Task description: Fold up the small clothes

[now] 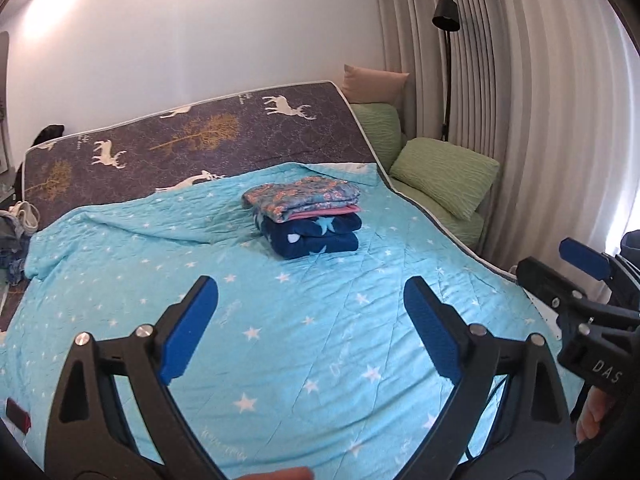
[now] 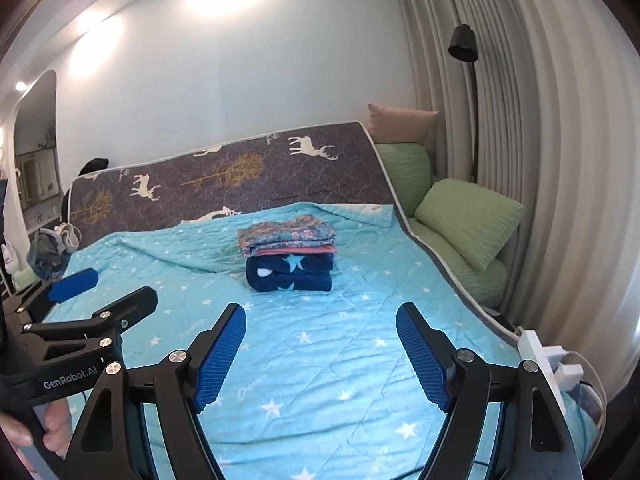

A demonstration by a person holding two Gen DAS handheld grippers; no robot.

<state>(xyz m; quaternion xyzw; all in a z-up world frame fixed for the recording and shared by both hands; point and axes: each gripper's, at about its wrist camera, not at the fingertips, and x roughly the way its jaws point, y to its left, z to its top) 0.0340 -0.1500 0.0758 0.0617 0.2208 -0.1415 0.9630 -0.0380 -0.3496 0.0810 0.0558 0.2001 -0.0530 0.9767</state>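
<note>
A stack of folded small clothes rests on the light blue star quilt (image 1: 320, 340). A floral garment (image 1: 302, 198) with a pink edge lies on top of a navy star garment (image 1: 316, 238). The stack shows in the right wrist view too, floral (image 2: 286, 236) over navy (image 2: 290, 274). My left gripper (image 1: 310, 320) is open and empty, held above the quilt short of the stack. My right gripper (image 2: 320, 344) is open and empty, also short of the stack. The right gripper shows at the right edge of the left wrist view (image 1: 560, 276), the left one at the left edge of the right wrist view (image 2: 116, 288).
A deer-print mattress (image 1: 224, 136) lies under the quilt's far end. Green pillows (image 1: 444, 176) and a black floor lamp (image 1: 446, 16) stand at right by the curtains. Loose clothes (image 2: 46, 254) lie at the bed's left edge. A white power strip (image 2: 550, 360) sits at right.
</note>
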